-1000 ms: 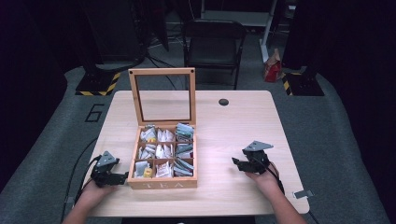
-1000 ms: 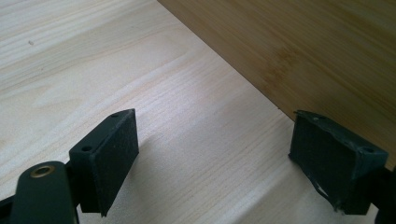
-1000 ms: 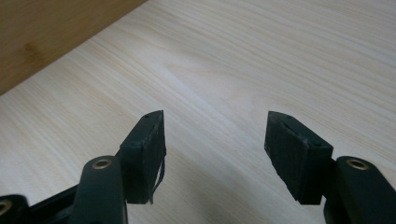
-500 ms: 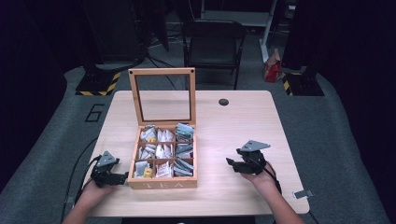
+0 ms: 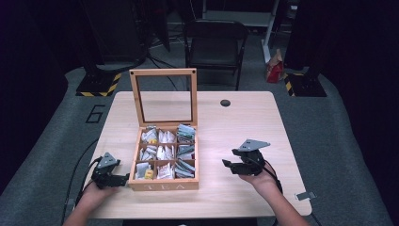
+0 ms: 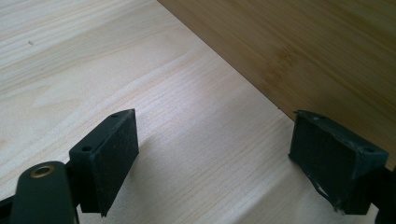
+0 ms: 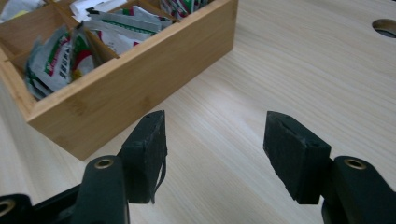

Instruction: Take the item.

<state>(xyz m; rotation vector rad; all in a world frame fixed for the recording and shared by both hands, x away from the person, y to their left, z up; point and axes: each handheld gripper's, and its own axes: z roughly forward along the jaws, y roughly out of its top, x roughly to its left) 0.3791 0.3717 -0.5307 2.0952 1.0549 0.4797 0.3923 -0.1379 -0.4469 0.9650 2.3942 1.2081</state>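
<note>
Since a second ago, right gripper (image 5: 234, 165) has shifted a little left toward the tea box (image 5: 164, 181); left gripper (image 5: 123, 178) unchanged.

Both grippers stand with jaws apart and empty, low over the light wooden table (image 5: 244, 122). The tea box sits near the table's near edge, left of centre, glass lid (image 5: 163, 97) upright, its compartments holding tea bags (image 7: 60, 56). Left gripper lies just beside the box's left wall; right gripper is apart on its right.
</note>
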